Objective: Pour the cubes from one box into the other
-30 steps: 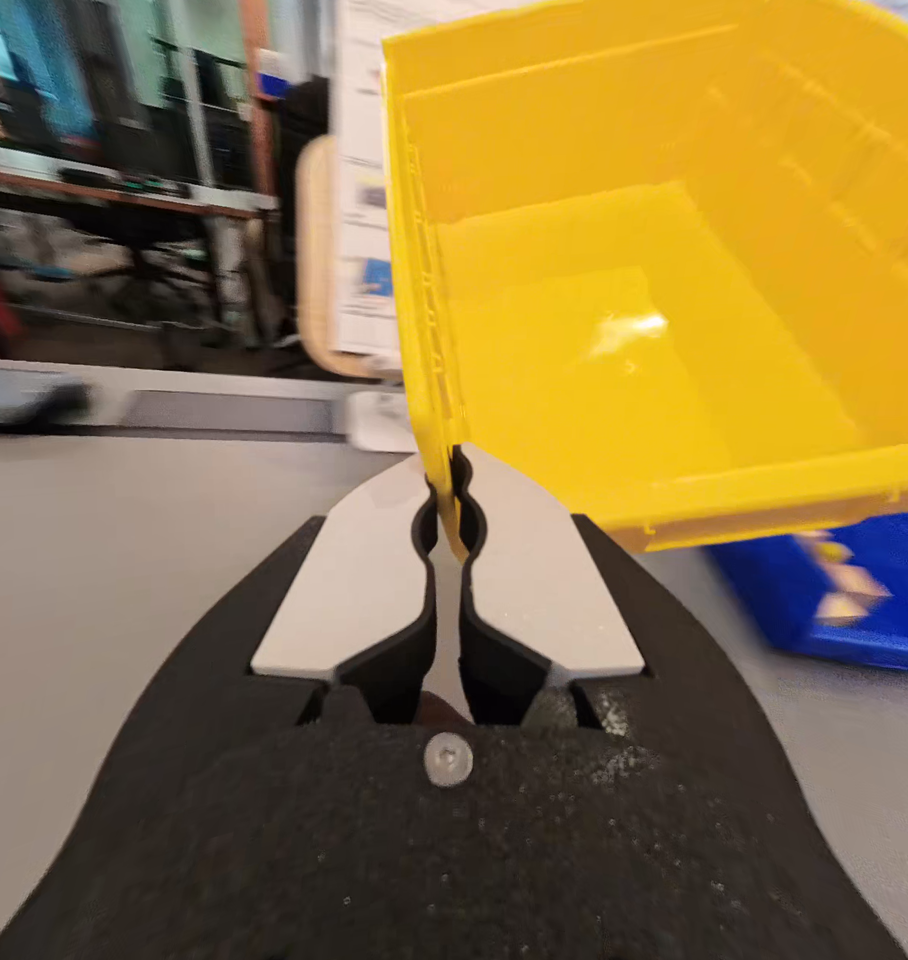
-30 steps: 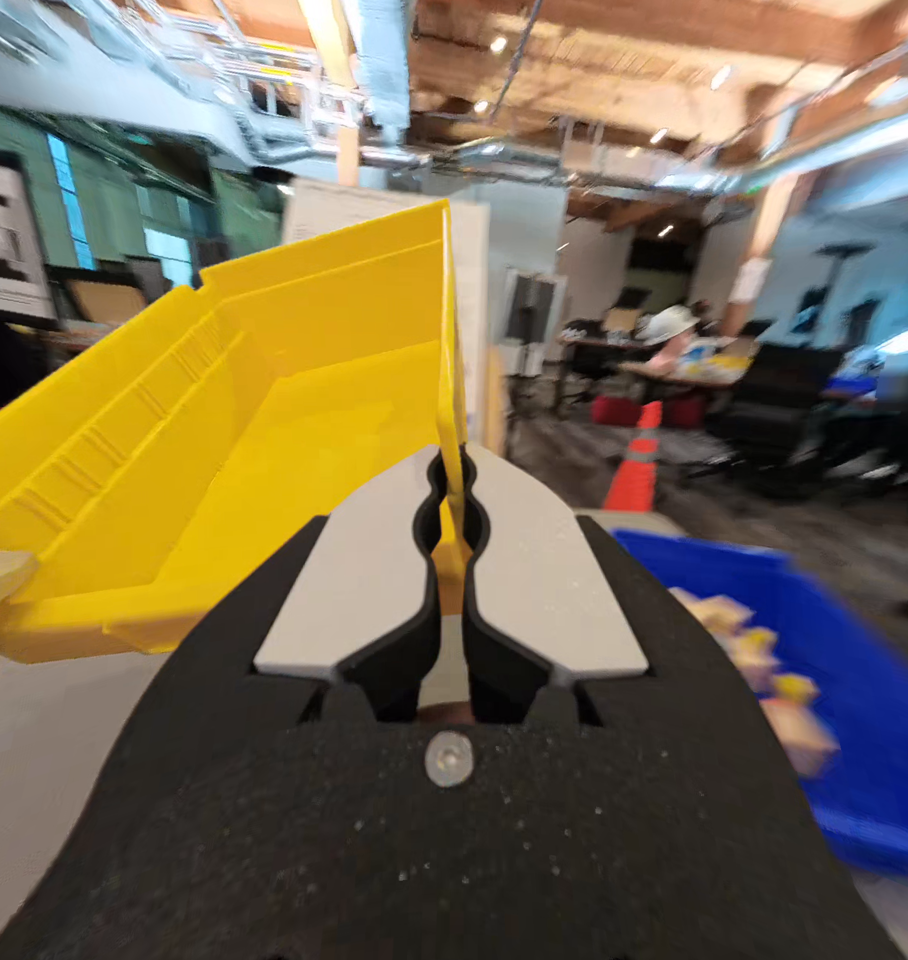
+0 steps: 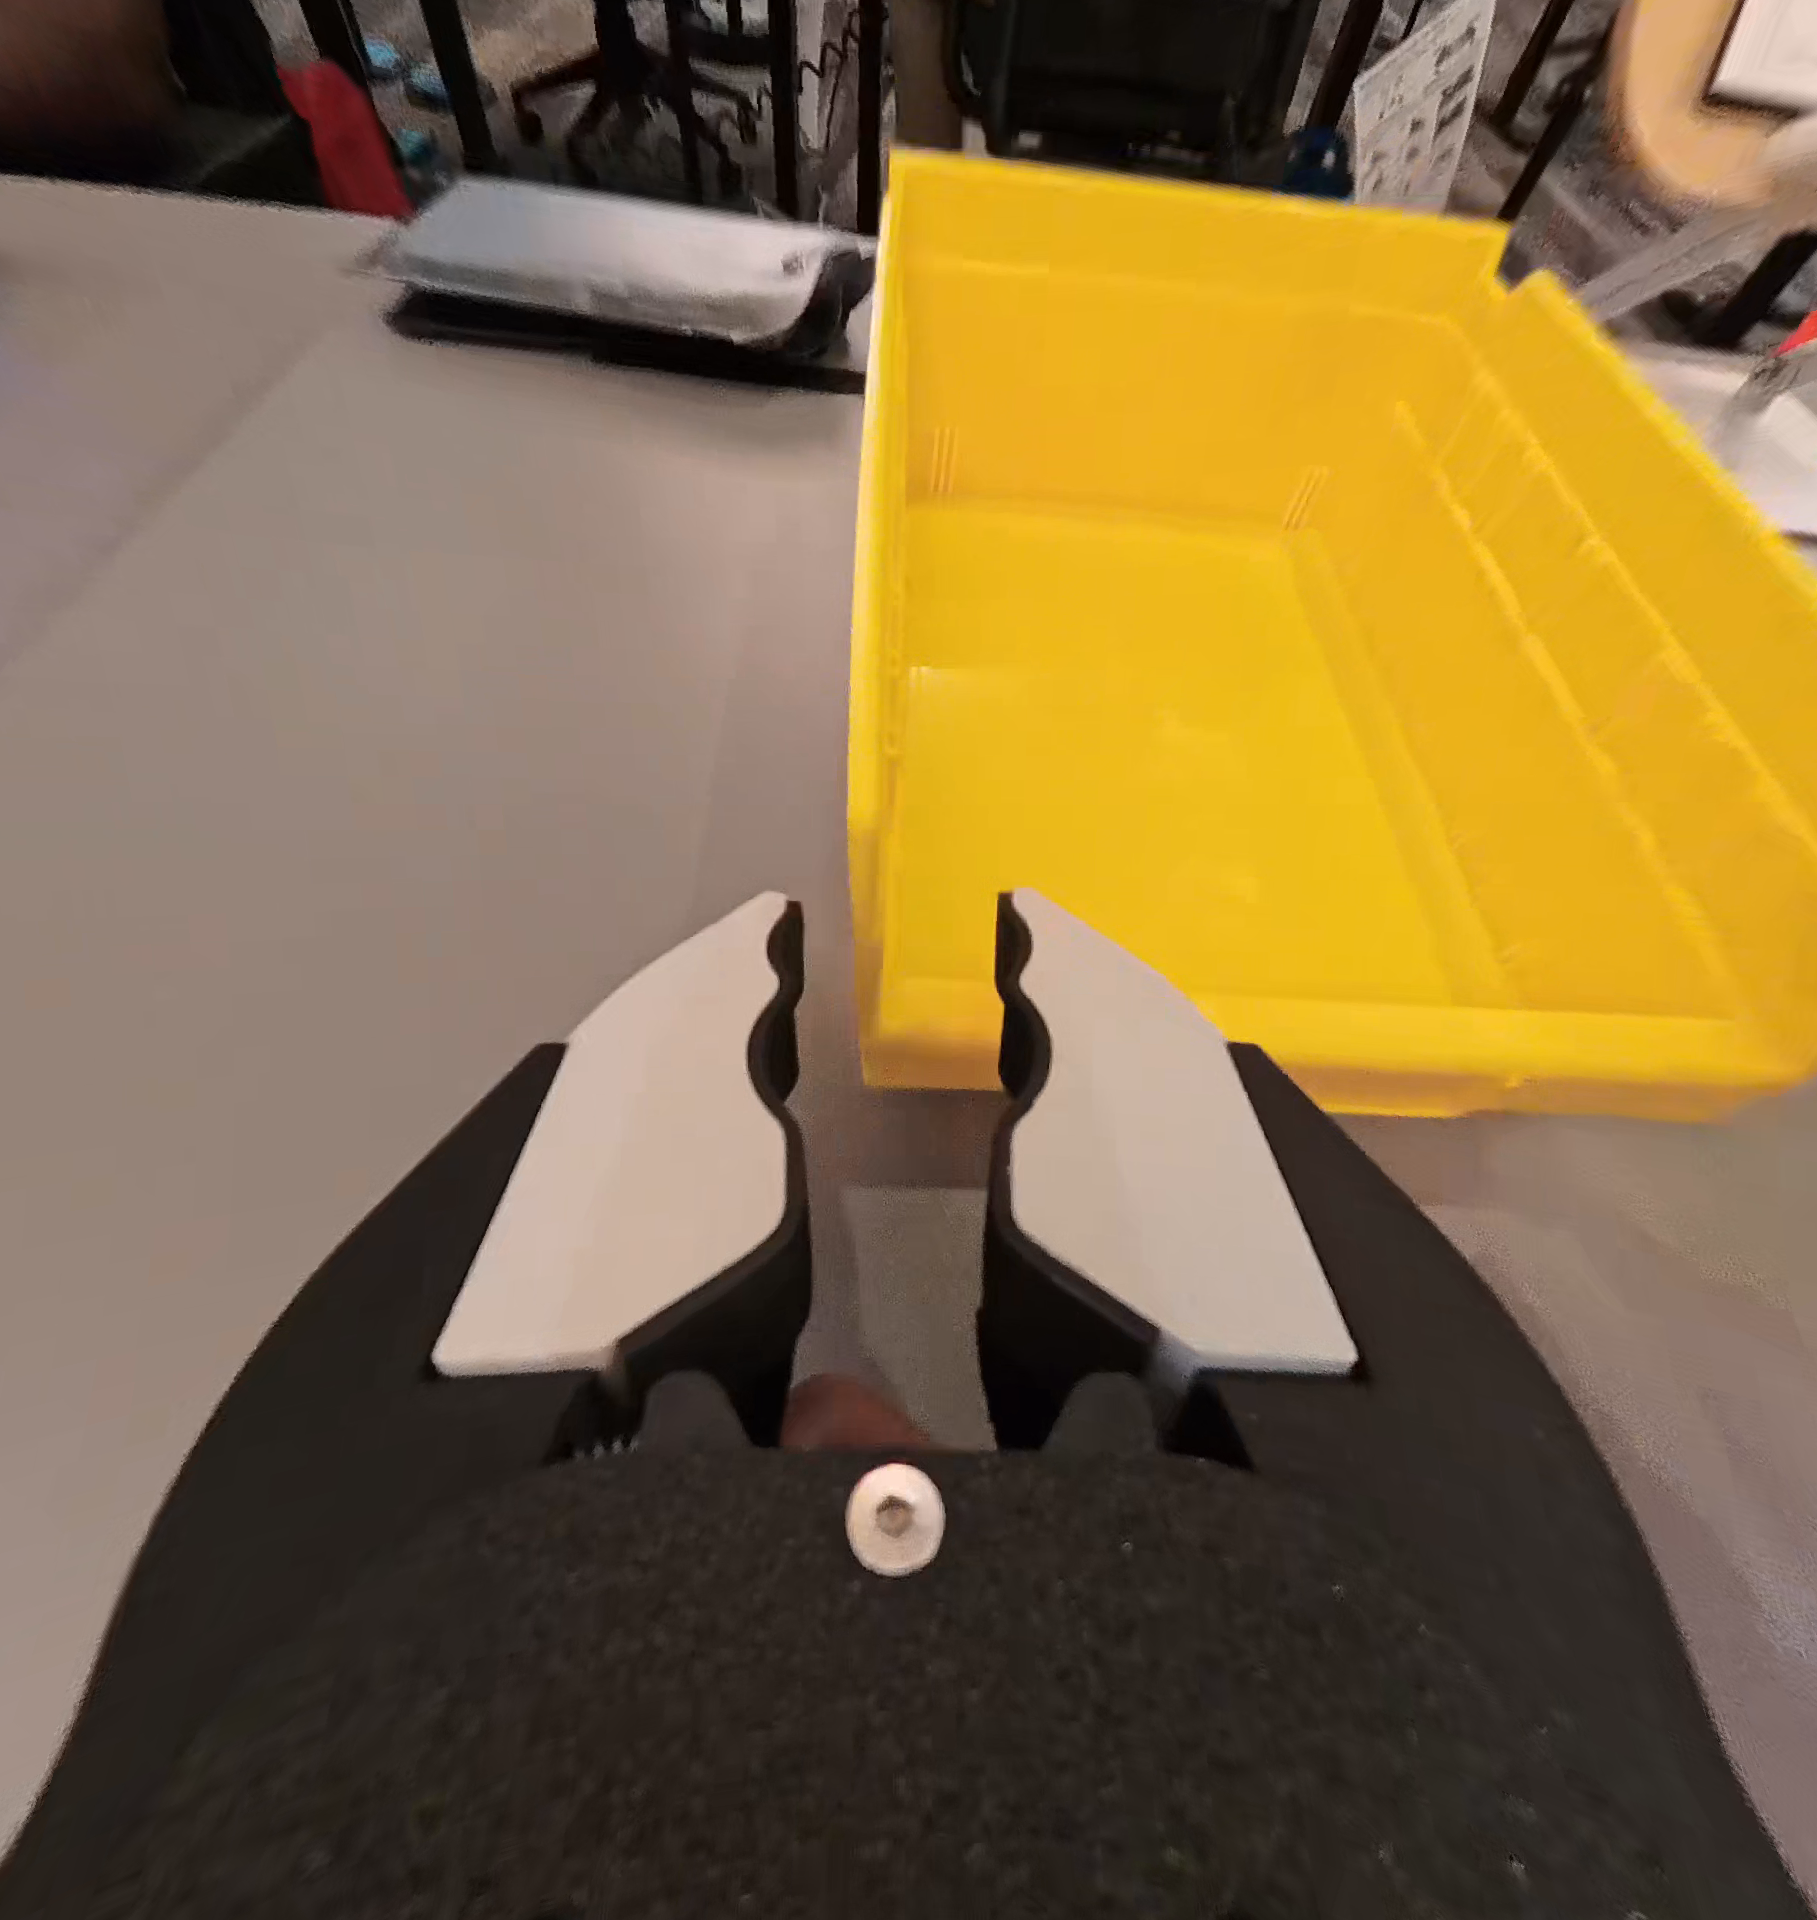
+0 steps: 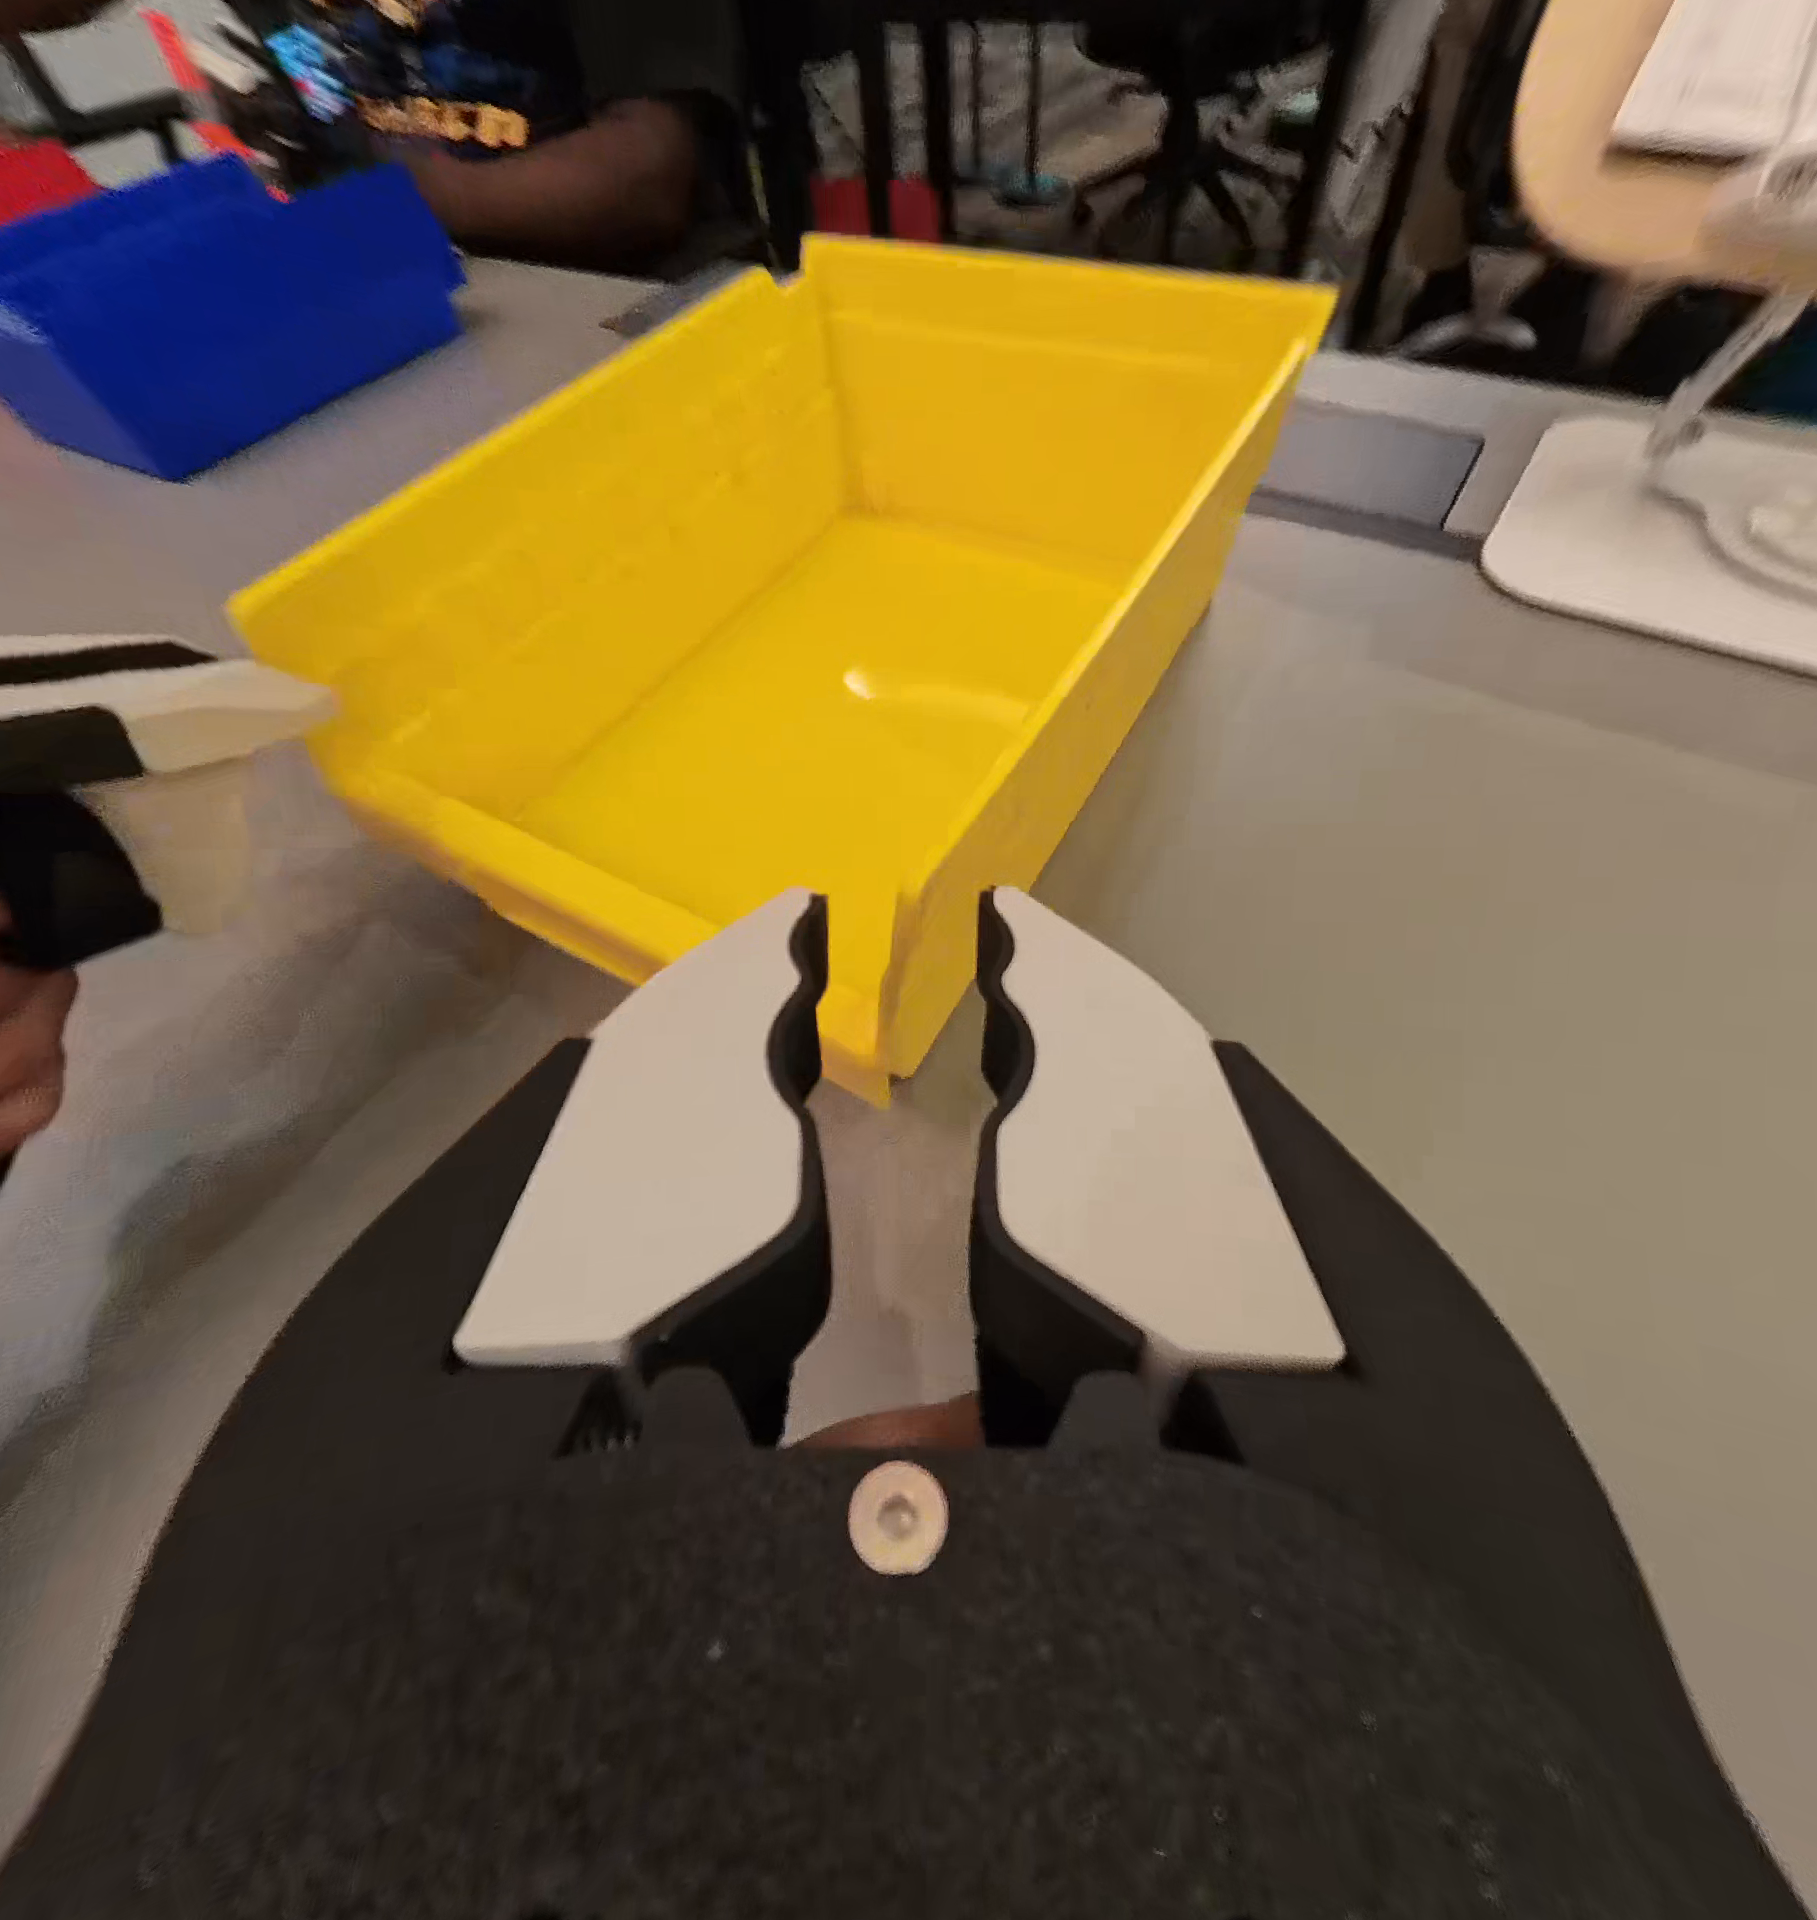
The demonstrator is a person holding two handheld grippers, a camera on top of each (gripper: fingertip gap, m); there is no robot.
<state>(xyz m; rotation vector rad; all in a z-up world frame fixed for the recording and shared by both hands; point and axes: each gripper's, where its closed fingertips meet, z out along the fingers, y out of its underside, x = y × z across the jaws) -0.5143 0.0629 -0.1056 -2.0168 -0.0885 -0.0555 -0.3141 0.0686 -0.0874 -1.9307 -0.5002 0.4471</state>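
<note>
The yellow box (image 3: 1247, 810) sits flat on the grey table and is empty inside. My left gripper (image 3: 899, 925) is open, its fingers either side of the box's near left corner without gripping it. In the right wrist view the same yellow box (image 4: 779, 665) lies ahead, and my right gripper (image 4: 902, 914) is open with the box's near right wall between its fingers. The left gripper also shows at the left edge of the right wrist view (image 4: 208, 748), held by a hand. The blue box (image 4: 187, 312) stands at the far left; its contents are hidden.
A black and grey flat device (image 3: 623, 281) lies on the table behind the yellow box. A white stand base (image 4: 1693, 540) sits at the far right. A seated person (image 4: 530, 156) is beyond the table's far edge, with chairs behind.
The yellow box, held tilted in the air by both shut grippers, now rests flat on the table. Both grippers have opened and let go of its walls.
</note>
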